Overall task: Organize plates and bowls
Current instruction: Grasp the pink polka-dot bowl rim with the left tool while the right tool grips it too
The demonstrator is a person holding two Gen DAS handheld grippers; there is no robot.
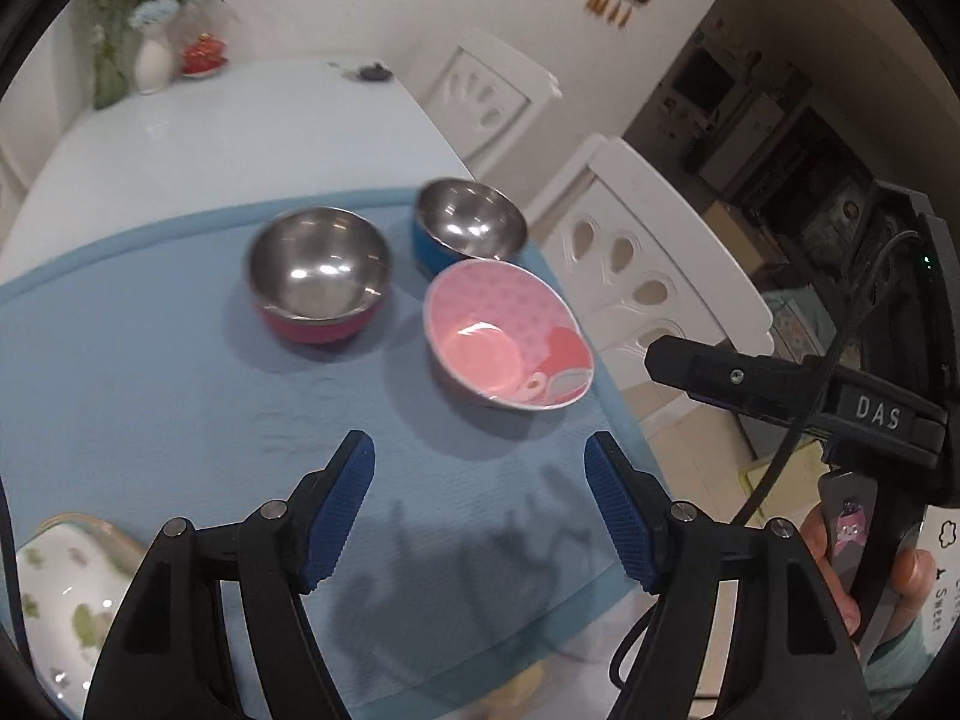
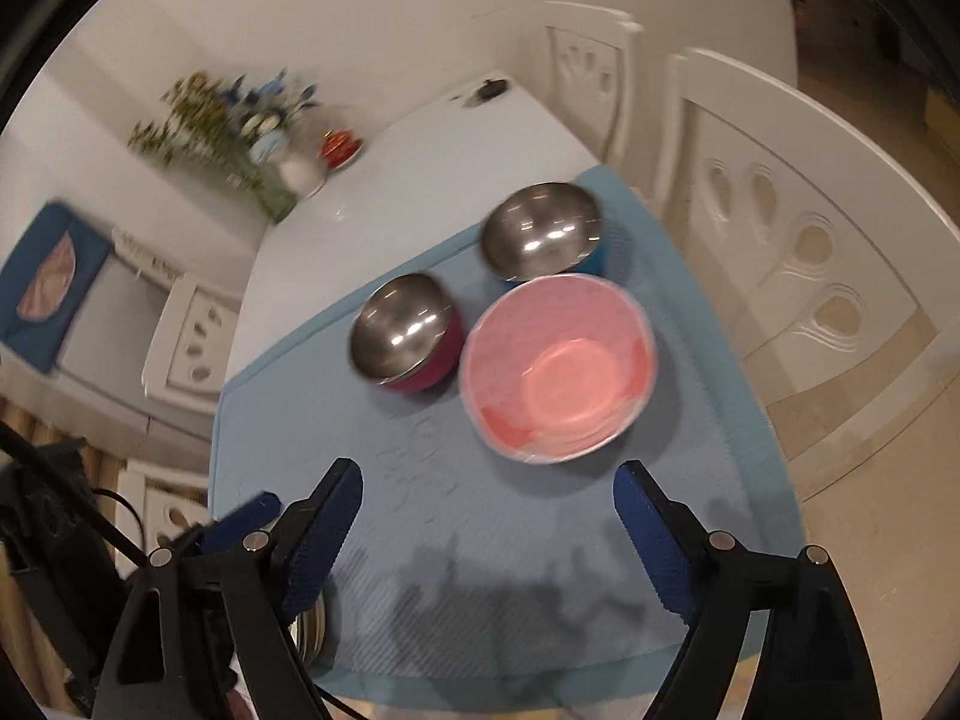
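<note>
Left gripper: jaws spread wide, nothing between the blue pads. It hangs above the blue mat, apart from every dish.

Right gripper: jaws spread wide, nothing held. It also hangs above the mat, short of the bowls.

Positions relative to the left gripper:
- Pink bowl: ahead and slightly right of the jaws, upright on the mat, near the mat's right edge.
- Red bowl, with a steel inside: ahead and slightly left, beyond the pink bowl's near rim.
- Blue bowl, with a steel inside: farthest ahead, just behind the pink bowl; whether the two touch cannot be told.
- Plate, white with green figures: low at the left, beside the left finger, at the near edge of the mat.
- The right gripper's black body shows at the right edge, with the person's hand on its handle.

Positions relative to the right gripper:
- The pink bowl lies directly ahead, between the lines of the two fingers.
- The red bowl lies ahead left, just beside the pink bowl.
- The blue bowl lies behind the pink bowl.

Surroundings: white table under the mat; white chairs to the right; a vase of flowers at the table's far end.
</note>
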